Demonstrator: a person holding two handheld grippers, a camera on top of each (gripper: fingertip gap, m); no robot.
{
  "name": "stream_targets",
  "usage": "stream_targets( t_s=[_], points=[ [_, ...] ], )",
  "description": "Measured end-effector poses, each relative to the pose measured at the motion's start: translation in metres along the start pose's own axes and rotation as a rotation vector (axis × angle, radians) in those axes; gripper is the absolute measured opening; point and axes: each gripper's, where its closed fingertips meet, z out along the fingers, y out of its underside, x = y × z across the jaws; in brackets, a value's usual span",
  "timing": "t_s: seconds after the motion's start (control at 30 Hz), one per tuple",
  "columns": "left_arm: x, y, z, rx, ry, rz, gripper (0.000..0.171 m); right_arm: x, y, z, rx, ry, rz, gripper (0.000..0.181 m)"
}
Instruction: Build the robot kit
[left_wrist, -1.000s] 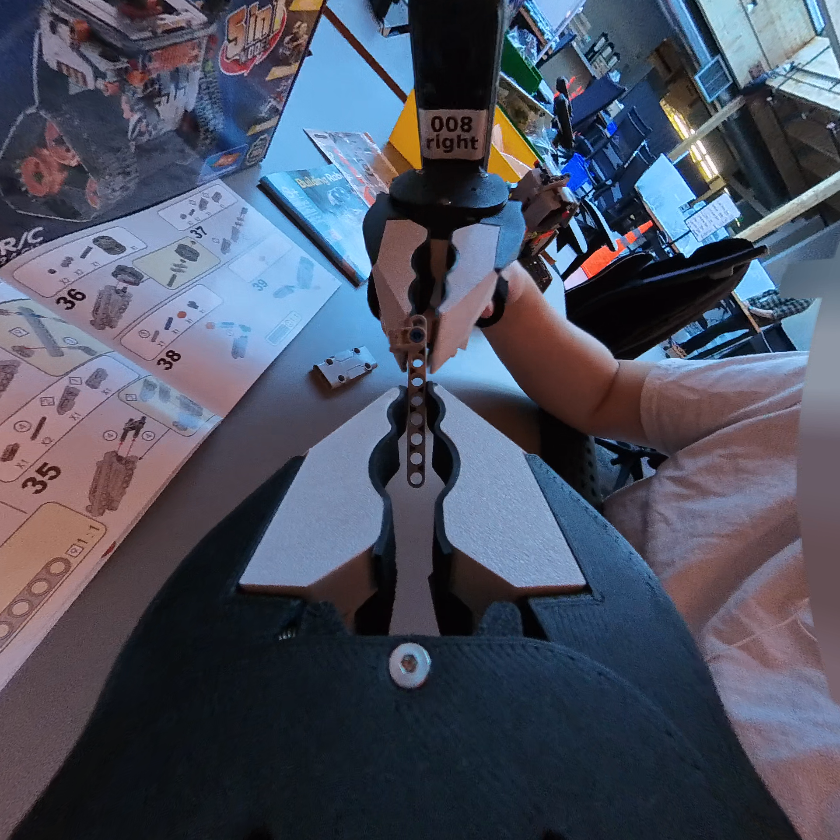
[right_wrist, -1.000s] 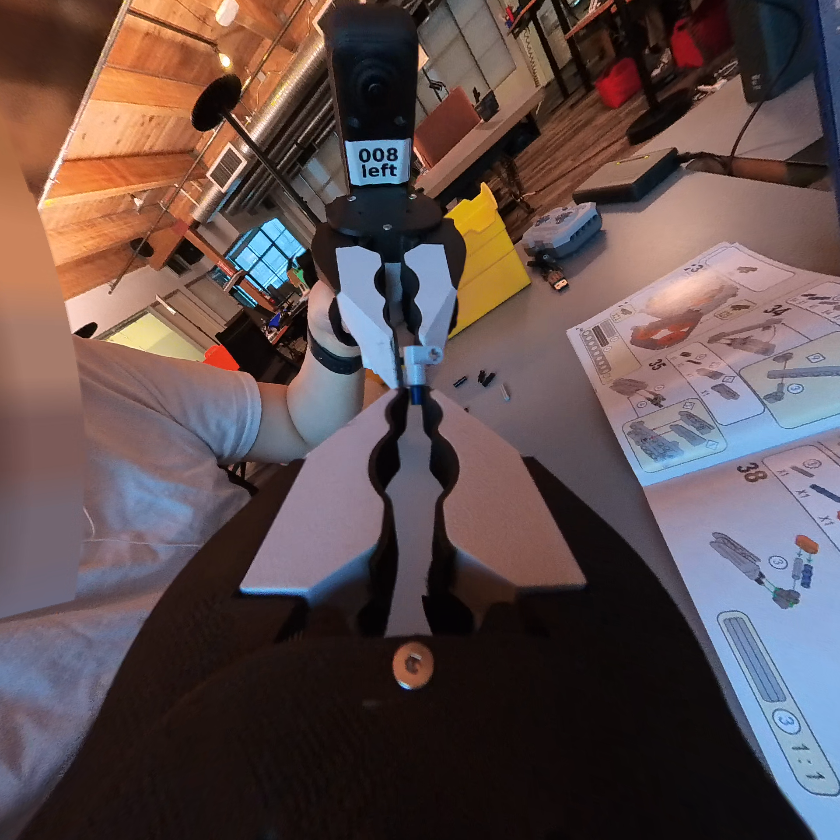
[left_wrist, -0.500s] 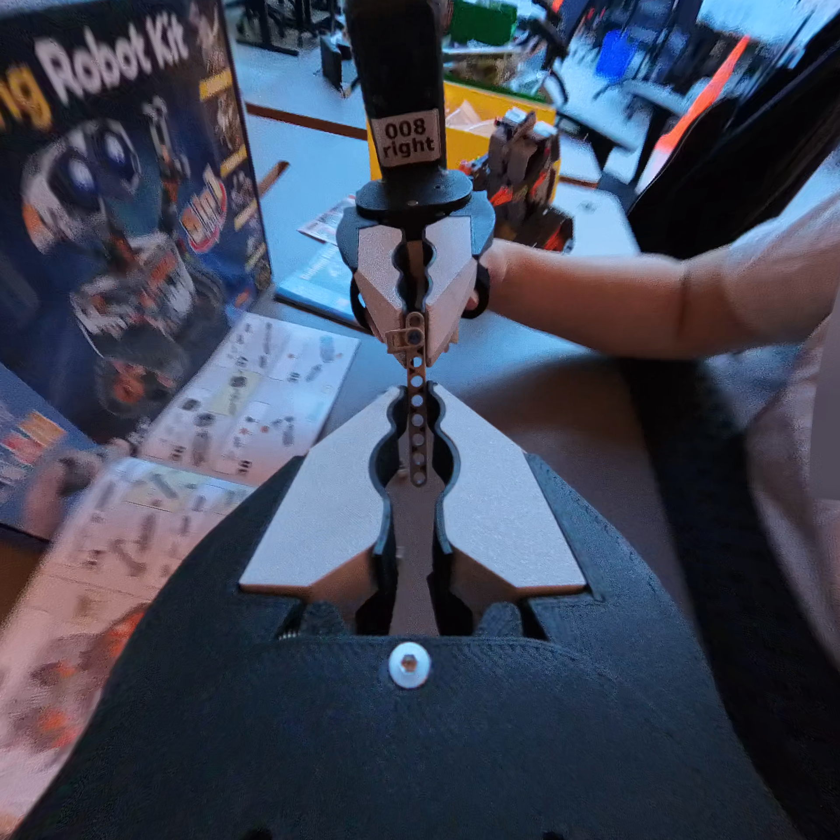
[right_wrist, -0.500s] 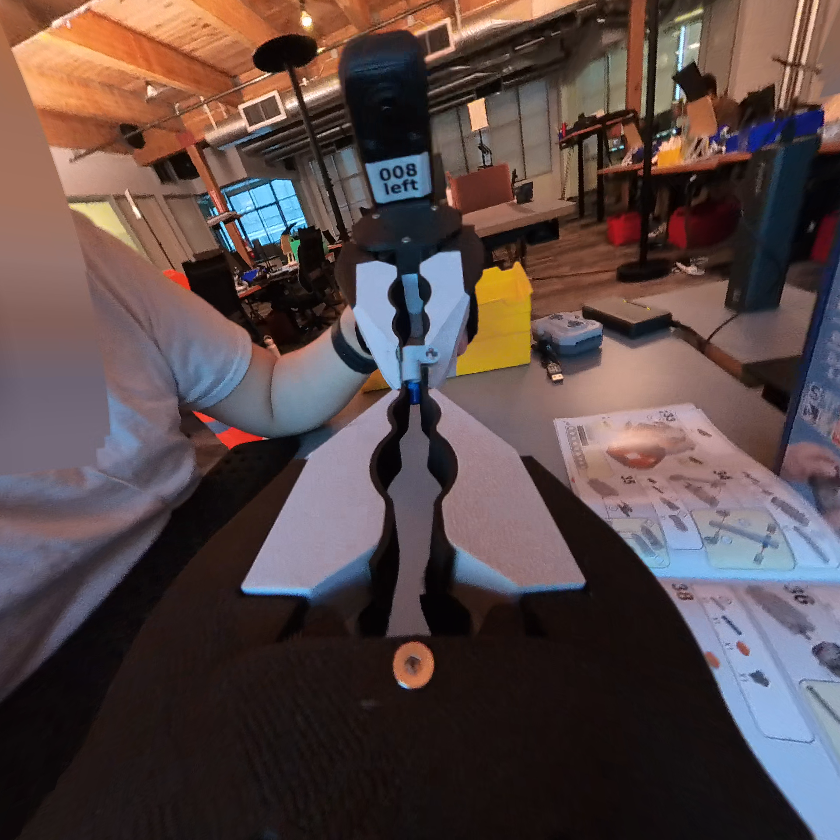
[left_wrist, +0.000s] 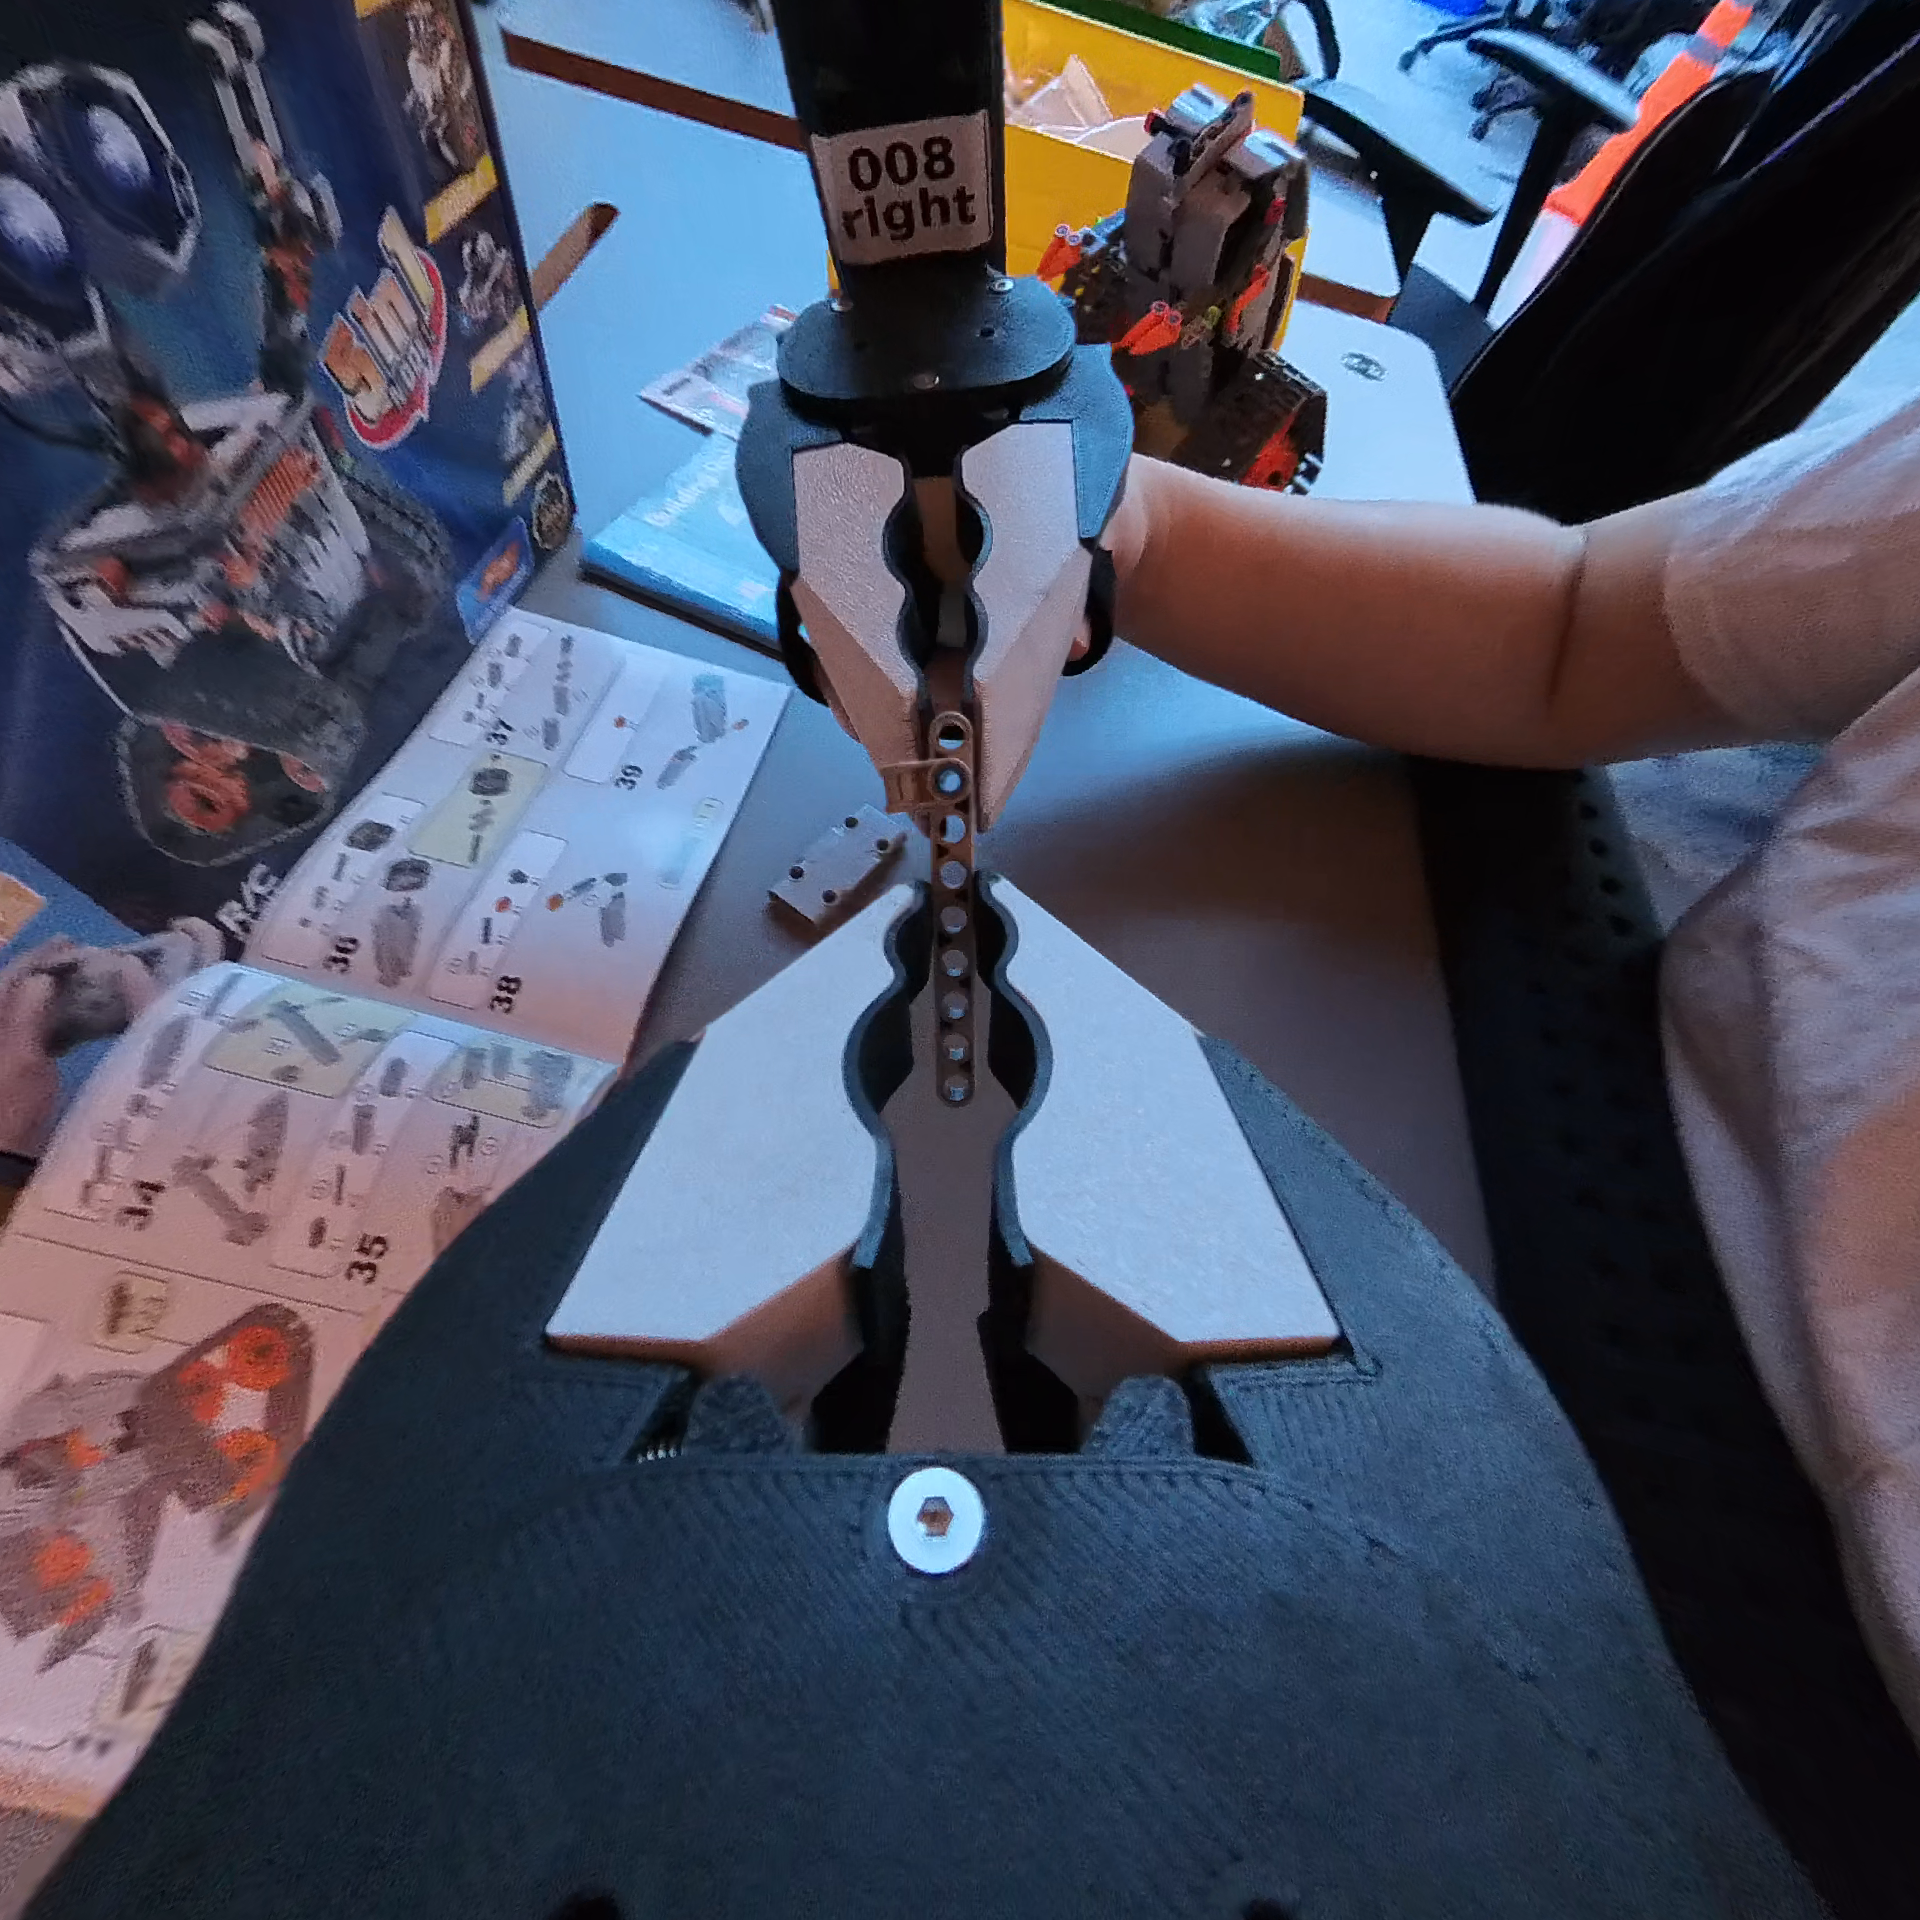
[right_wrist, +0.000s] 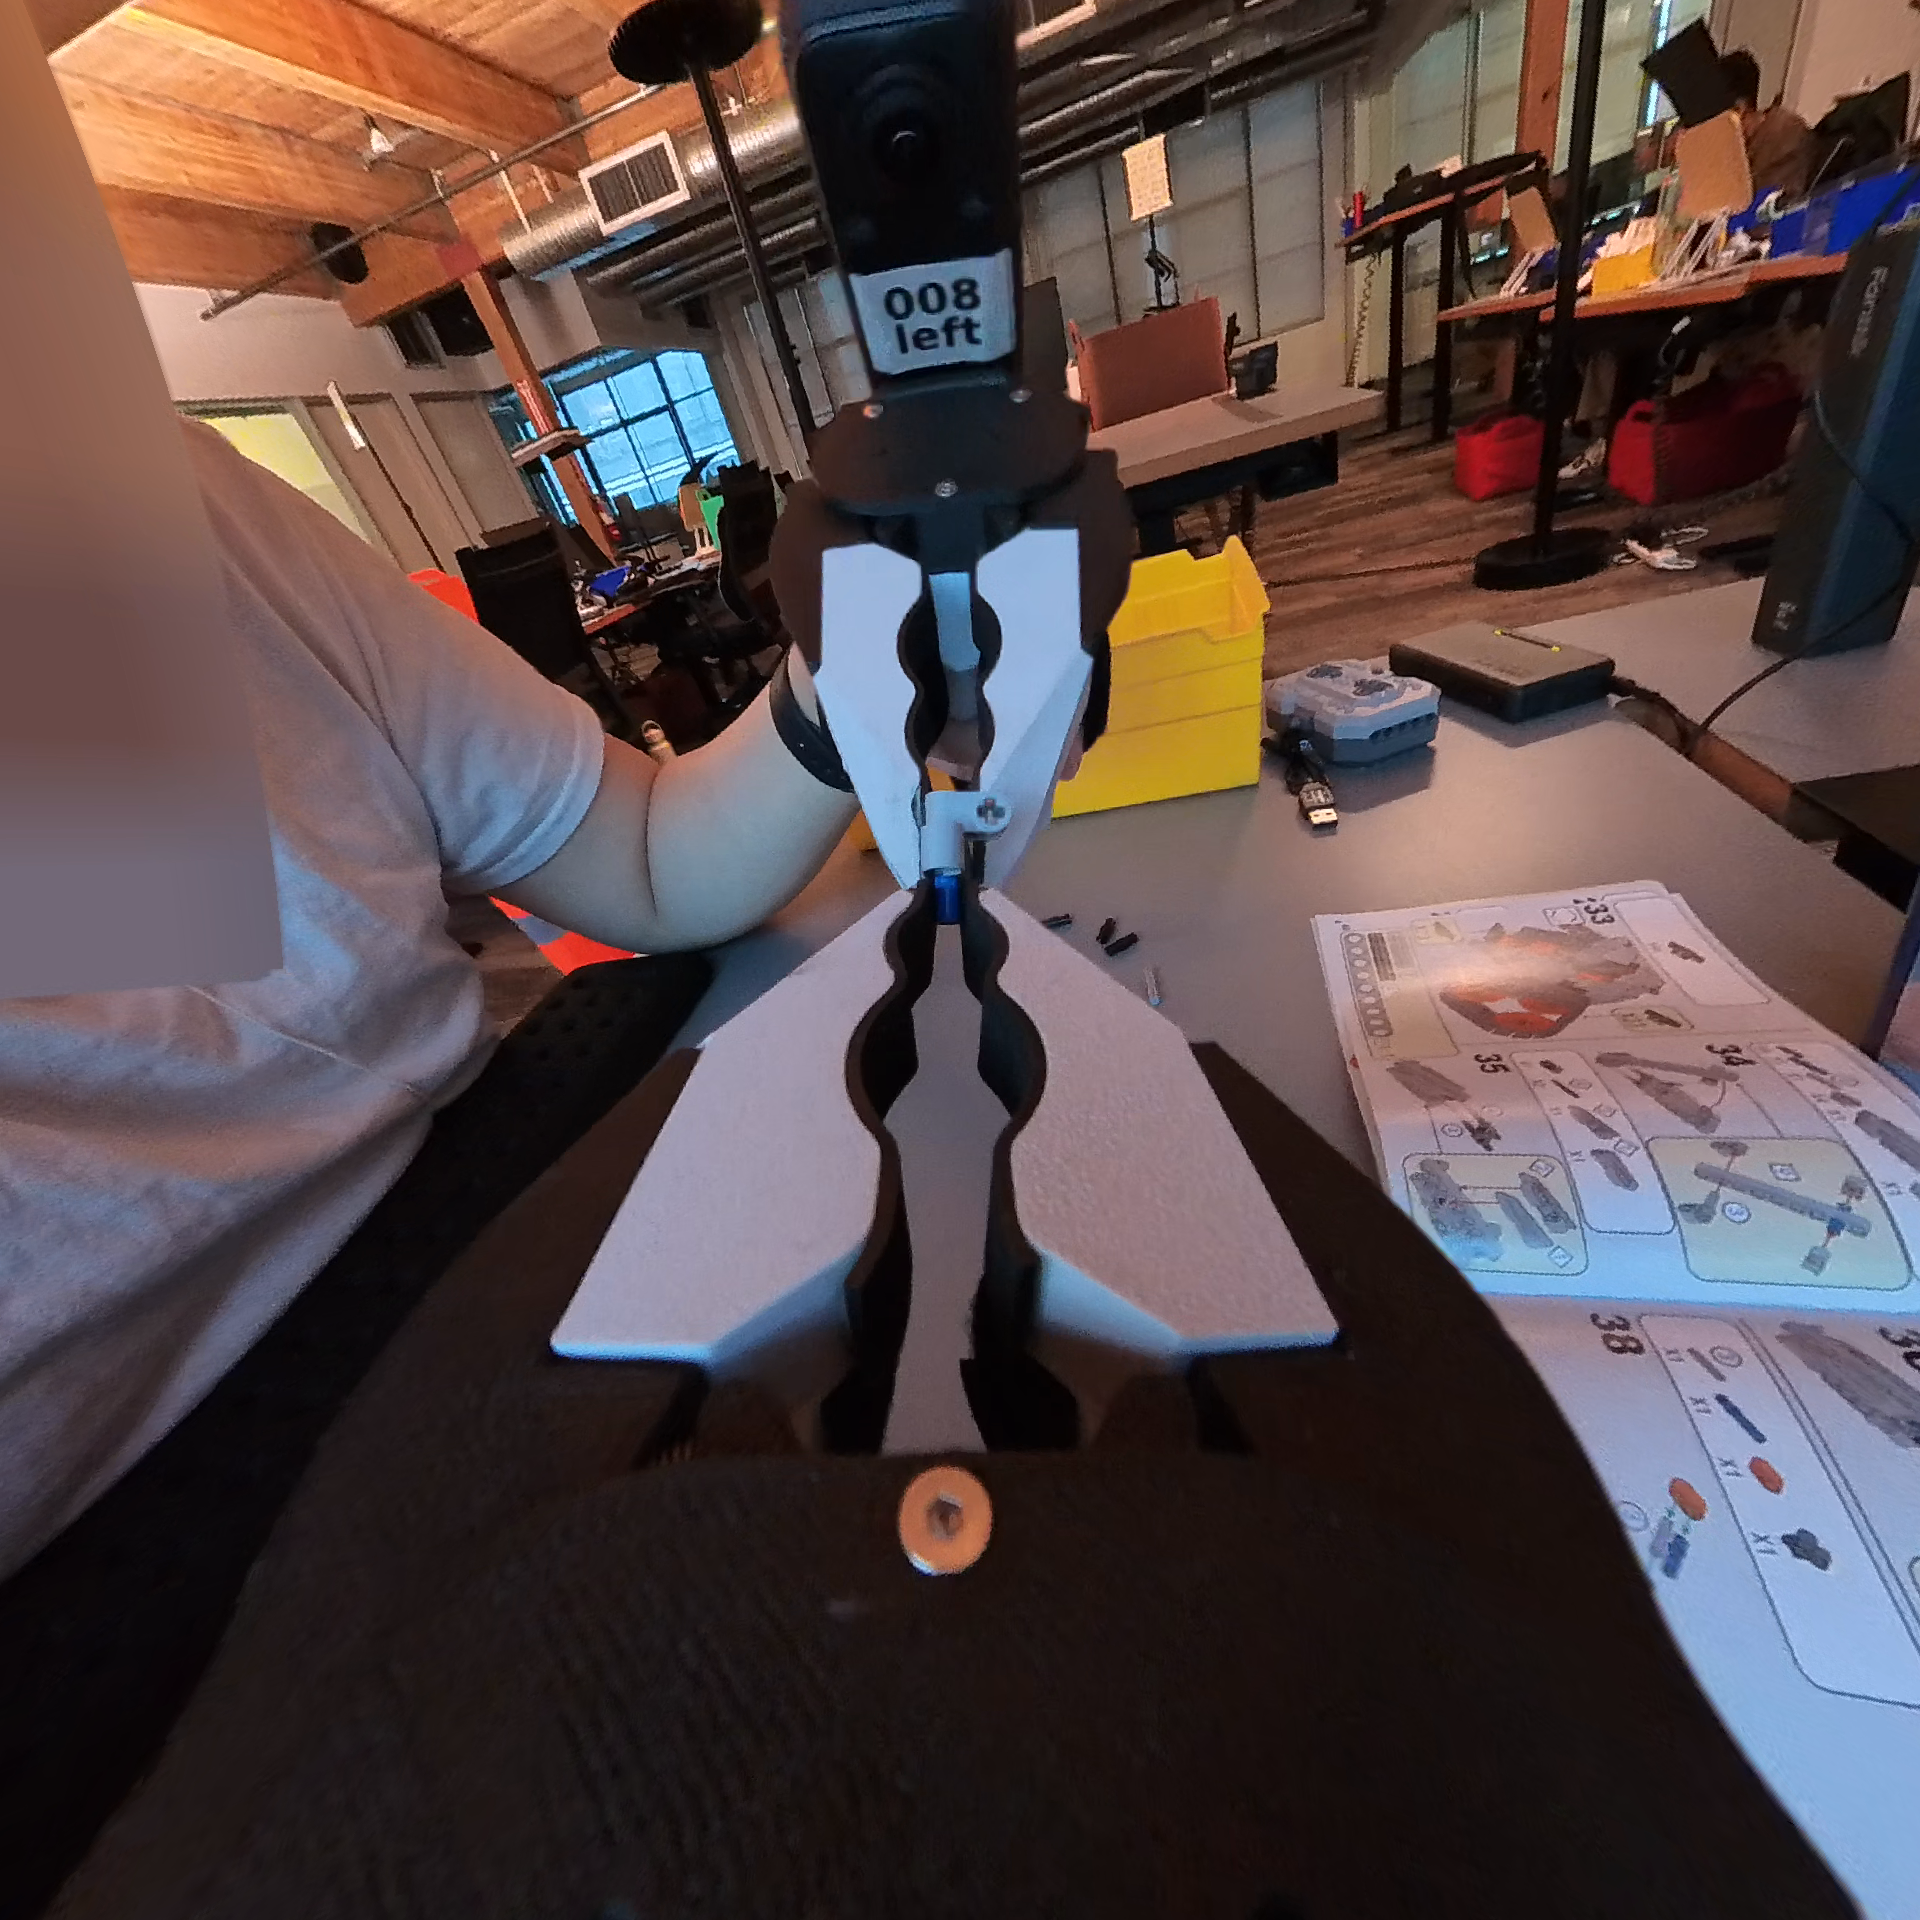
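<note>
Left gripper (left_wrist: 951, 914) fingers clamped narrow on a grey holed beam (left_wrist: 954, 940), meeting at twelve o'clock right gripper (left_wrist: 940, 774) fingers pinched on a small connector (left_wrist: 920, 781), grey plate (left_wrist: 836, 873) on worktop (left_wrist: 1195, 935) at eleven, yellow bin (right_wrist: 1174, 675) beyond

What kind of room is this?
Probably a shared workshop or maker space: long worktables with clutter, exposed wooden ceiling beams, and a grey table holding an open paper building-instruction booklet and yellow plastic bin.
</note>
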Motion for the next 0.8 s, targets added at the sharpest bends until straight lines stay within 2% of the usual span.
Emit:
stream_targets(
  t_s=[0.13,0.33,0.43,0.67,0.8],
  points=[
    [0.000,0.000,0.000,0.018,0.028,-0.015,0.005,-0.001,0.000,0.000,0.005,-0.015,0.030,0.004],
    [-0.001,0.009,0.003,-0.035,0.012,0.020,0.006,0.001,0.006,0.003,-0.061,0.031,-0.038,0.003],
    [-0.005,0.011,0.004,-0.049,-0.019,0.043,0.012,0.001,0.005,0.004,-0.081,0.057,-0.059,0.003],
    [-0.006,0.016,0.009,-0.073,-0.034,0.083,0.006,0.004,0.012,0.005,-0.167,0.108,-0.073,0.003],
    [-0.002,0.015,0.007,-0.052,-0.017,0.172,0.006,-0.001,0.009,0.006,-0.187,0.122,-0.199,0.003]
  ],
)
